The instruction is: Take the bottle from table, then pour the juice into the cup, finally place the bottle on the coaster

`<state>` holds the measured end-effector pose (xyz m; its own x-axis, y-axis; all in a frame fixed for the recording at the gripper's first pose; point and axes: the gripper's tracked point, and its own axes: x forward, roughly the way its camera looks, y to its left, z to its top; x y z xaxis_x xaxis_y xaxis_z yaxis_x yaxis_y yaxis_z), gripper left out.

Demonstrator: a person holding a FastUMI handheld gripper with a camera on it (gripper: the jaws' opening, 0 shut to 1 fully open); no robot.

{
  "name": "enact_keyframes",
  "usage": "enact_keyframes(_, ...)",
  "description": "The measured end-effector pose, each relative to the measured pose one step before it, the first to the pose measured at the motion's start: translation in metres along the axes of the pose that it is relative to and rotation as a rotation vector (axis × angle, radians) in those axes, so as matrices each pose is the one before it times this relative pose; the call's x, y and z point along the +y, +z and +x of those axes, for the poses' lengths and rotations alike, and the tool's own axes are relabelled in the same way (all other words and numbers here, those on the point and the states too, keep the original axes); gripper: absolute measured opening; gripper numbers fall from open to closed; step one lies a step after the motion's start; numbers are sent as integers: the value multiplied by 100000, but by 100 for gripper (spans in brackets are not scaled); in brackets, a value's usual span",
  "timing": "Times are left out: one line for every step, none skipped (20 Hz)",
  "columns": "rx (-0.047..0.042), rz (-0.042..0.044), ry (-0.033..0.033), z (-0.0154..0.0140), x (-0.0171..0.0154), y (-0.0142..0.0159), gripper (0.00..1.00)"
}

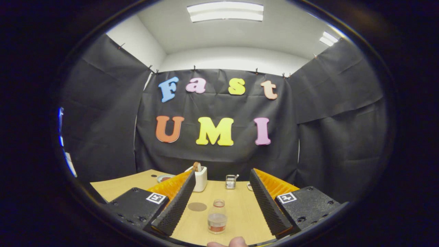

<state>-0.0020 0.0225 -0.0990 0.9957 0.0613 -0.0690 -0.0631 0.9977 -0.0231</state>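
From the gripper view: tongs [219, 202] spread wide, pinching nothing, raised over the near part of the wooden tabletop [240, 212]. Between the two fingers, standing upright near the tabletop's front edge, a small clear bottle [217, 218] with an open neck and a little reddish juice at its base, untouched by either finger. Just left of the bottle and slightly farther, a round brown coaster [197, 206] lying flat, bare. Farther back, beside the left finger's tip, a white cup [201, 178] with something brownish at its rim. Right of the cup, a small metal rack [231, 181]. At the near edge, a fingertip [236, 242].
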Motion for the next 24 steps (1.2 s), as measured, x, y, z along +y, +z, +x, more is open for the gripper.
enact_keyframes(1000,877,696,19,154,-1138,100)
enact_keyframes(1287,775,158,193,-63,-1217,100)
enact_keyframes(1709,507,387,212,-93,-1432,100)
enact_keyframes(1542,313,227,190,-76,-1305,100)
enact_keyframes(1626,373,420,212,-1,-1228,100)
enact_keyframes(1421,441,674,226,45,-1288,100)
enact_keyframes(1730,331,263,285,-73,-1161,100)
enact_keyframes(2182,70,262,234,-125,-1622,100)
enact_keyframes(1834,354,7,338,-120,-1382,100)
enact_keyframes(2110,473,-50,357,-241,-1453,100)
enact_keyframes(2070,378,108,407,-98,-1500,100)
enact_keyframes(1962,-728,-33,401,6,-1418,100)
enact_keyframes(2186,-1608,45,554,-41,-1308,100)
enact_keyframes(1725,-1561,-67,454,-37,-1271,100)
enact_keyframes(1185,-1041,140,487,-12,-832,100)
enact_keyframes(1186,-154,422,428,11,-803,100)
enact_keyframes(1090,624,122,510,-2,-615,100)
enact_keyframes(1711,1333,43,537,-148,-695,100)
enact_keyframes(1425,1883,146,533,-117,-577,100)
enact_keyframes(1221,1989,-115,437,-80,-343,100)
enact_keyframes(924,1927,345,466,-69,-298,100)
enact_keyframes(1077,1644,201,524,74,-299,100)
enact_keyframes(872,1513,471,523,51,-162,100)
enact_keyframes(692,1511,460,448,97,-195,100)
